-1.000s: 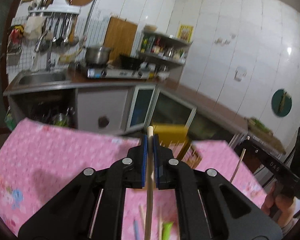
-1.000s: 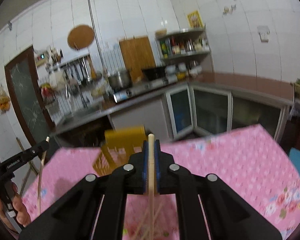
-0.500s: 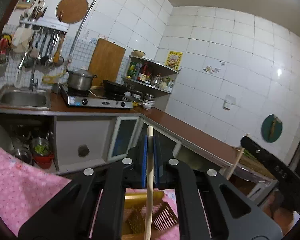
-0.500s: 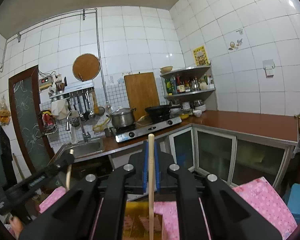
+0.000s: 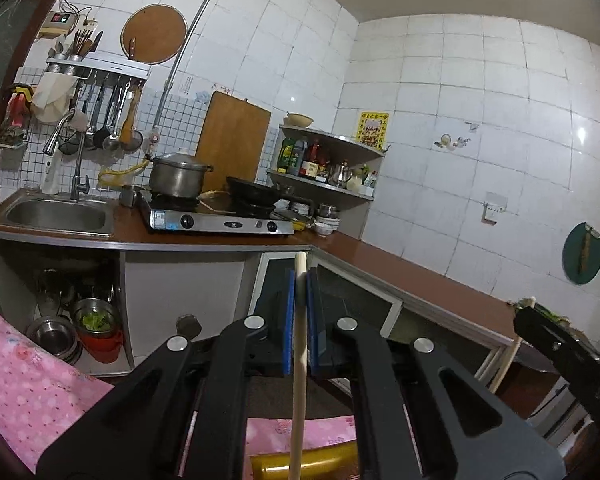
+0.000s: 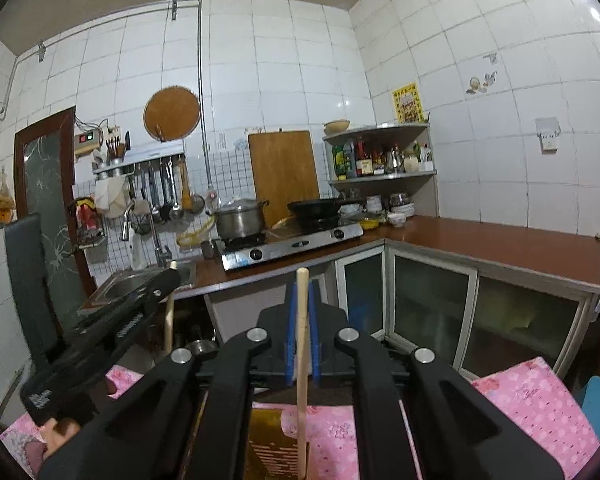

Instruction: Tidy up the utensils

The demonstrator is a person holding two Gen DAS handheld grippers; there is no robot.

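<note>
- I am holding the left hand-held gripper (image 5: 300, 312) closed on a wooden chopstick (image 5: 299, 364), its blue pads (image 5: 288, 320) pressing the stick from both sides; the stick is standing upright, its tip rising just above the pads.
- I am holding the right hand-held gripper (image 6: 302, 328) closed in the same manner on a second wooden chopstick (image 6: 302, 344), also upright between the blue pads (image 6: 289, 332).
- Below each hand-held gripper a yellow utensil holder (image 6: 278, 446) is sitting on the pink floral cloth (image 6: 540, 408) of the worktop (only its rim is showing in the left wrist view); the lower end of the right chopstick is reaching down at the holder's slotted wall.
- In the right wrist view the left hand-held gripper is appearing at the left with its chopstick; whether that stick is reaching the holder I cannot tell.
- Beyond, a kitchen counter (image 5: 400, 272) is carrying a gas stove (image 5: 220, 222), a steel pot (image 5: 178, 176) and a sink (image 5: 56, 216).
</note>
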